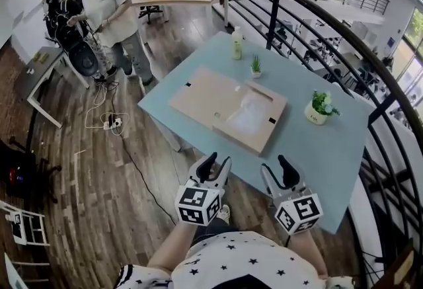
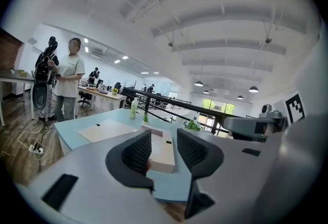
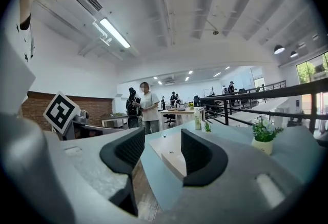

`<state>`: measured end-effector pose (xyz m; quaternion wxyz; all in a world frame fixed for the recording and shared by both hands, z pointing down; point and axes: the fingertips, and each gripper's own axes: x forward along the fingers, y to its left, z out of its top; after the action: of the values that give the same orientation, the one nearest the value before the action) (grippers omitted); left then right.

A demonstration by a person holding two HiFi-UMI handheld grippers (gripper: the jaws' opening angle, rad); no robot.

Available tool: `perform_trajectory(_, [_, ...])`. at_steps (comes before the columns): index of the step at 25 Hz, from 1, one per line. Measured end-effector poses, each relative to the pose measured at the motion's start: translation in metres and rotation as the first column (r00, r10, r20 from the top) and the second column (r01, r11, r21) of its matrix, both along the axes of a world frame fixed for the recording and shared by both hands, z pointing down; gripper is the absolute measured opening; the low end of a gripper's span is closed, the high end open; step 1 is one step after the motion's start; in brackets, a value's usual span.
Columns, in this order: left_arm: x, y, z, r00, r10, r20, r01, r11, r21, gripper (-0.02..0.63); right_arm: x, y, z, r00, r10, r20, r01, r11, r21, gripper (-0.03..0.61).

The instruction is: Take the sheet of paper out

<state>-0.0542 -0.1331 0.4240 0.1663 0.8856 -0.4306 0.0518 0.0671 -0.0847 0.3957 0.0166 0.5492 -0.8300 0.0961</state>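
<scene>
A flat tan box (image 1: 198, 99) lies open on the light blue table (image 1: 330, 155). Its lid is folded out to the left, and a pale, whitish sheet of paper (image 1: 250, 114) rests in the tray half. My left gripper (image 1: 217, 165) and right gripper (image 1: 276, 168) hover side by side over the table's near edge, short of the box. Both are open and empty. In the left gripper view the box (image 2: 164, 159) shows between the spread jaws of the left gripper (image 2: 159, 151). The right gripper (image 3: 163, 154) likewise frames the box (image 3: 171, 161), still apart from it.
On the table's far side stand a pale bottle (image 1: 236, 43) and a tiny plant (image 1: 256, 67); a potted plant (image 1: 319, 109) stands at the right. A dark railing (image 1: 370, 63) runs behind the table. A person (image 1: 112, 16) stands at the left, with cables and a power strip (image 1: 112, 123) on the floor.
</scene>
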Motion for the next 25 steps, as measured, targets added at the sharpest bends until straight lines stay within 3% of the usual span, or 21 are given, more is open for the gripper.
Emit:
perform_trajectory(13, [0.000,-0.125,0.035,0.997,0.055,0.047,-0.053,0.998,-0.040,0.150,0.005,-0.101,0.029,0.997,0.072,0.012,-0.072,0.997,-0.030,0.204])
perform_trajectory(25, [0.040,-0.213,0.080,0.975,0.184,0.123,-0.167,0.977,-0.131,0.150,0.017,-0.156,0.050,0.997,0.083,-0.007,-0.083,0.994,-0.074,0.204])
